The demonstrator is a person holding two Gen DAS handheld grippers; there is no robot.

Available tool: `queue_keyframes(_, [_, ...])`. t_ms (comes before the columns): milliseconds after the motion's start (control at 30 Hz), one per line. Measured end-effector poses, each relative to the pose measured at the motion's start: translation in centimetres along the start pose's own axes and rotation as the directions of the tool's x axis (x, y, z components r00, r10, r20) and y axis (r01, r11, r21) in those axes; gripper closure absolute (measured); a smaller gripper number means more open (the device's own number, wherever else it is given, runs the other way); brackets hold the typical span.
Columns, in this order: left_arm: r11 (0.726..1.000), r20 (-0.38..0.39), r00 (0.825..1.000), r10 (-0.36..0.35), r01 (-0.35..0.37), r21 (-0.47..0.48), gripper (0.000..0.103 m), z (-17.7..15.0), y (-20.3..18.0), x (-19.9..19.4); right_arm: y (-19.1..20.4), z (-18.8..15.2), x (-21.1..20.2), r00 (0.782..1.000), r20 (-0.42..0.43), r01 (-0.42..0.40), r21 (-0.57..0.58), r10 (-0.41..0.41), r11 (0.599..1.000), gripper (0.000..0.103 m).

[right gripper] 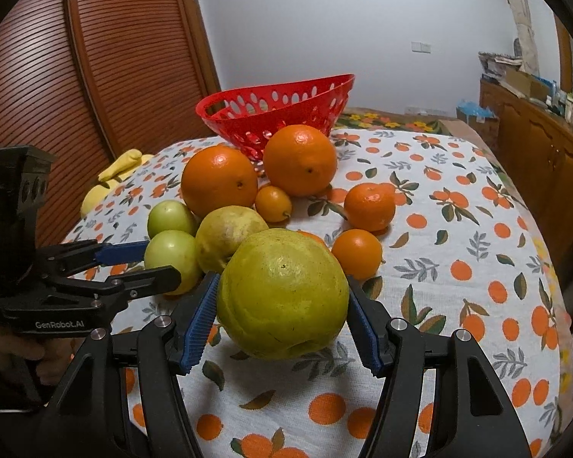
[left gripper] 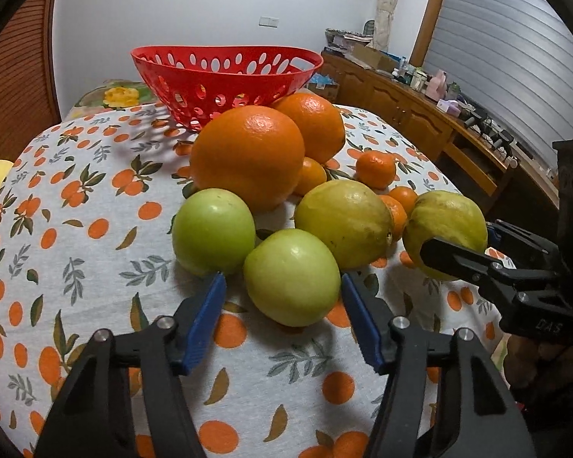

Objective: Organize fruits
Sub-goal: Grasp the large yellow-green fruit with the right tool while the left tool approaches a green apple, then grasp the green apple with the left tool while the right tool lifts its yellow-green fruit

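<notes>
My left gripper (left gripper: 282, 278) straddles the nearer green apple (left gripper: 292, 276). Its right pad touches the apple and a gap shows at the left pad, so it is open. Just behind to the left sits a second green apple (left gripper: 213, 240). My right gripper (right gripper: 283, 282) is shut on a large yellow-green fruit (right gripper: 282, 294), with both blue pads against its sides. In the left wrist view the right gripper (left gripper: 458, 240) holds that fruit (left gripper: 445, 225) at the right. Another yellow-green fruit (left gripper: 343, 223), two big oranges (left gripper: 248, 156) (left gripper: 313, 126) and small mandarins (left gripper: 376, 170) lie behind. An empty red basket (left gripper: 225, 80) stands at the back.
An orange-print cloth (left gripper: 95, 267) covers the table, which drops off at the left and right. A yellow object (right gripper: 110, 183) lies at the table's left edge, by a louvred wooden door (right gripper: 57, 95). A cluttered wooden sideboard (left gripper: 420, 114) runs along the right.
</notes>
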State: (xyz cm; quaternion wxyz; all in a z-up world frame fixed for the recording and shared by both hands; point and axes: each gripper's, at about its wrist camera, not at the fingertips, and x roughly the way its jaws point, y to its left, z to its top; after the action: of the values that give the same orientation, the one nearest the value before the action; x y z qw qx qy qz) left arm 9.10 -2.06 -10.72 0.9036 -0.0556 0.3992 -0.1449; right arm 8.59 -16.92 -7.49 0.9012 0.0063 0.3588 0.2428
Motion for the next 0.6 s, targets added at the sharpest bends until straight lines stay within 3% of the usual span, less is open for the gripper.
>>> queue_keyframes(400, [1.0,-0.04,0.999,0.004,-0.004,0.003,0.043,0.1,-0.2,1.6,-0.4,-0.4,0.2,1.0,-0.003,0.006,0.008,-0.006,1.0,0.038])
queue_keyframes(433, [1.0,-0.035,0.999,-0.003,0.003,0.002,0.051,0.1,-0.2,1.6,-0.4,-0.3,0.2,1.0,-0.002,0.007,0.007,-0.007,1.0,0.038])
queue_keyframes(600, [1.0,-0.013,1.0,-0.004,0.004,0.019,0.051,0.0,-0.5,0.6,-0.3,-0.1,-0.1,1.0,0.006,0.008,-0.004,-0.008,1.0,0.038])
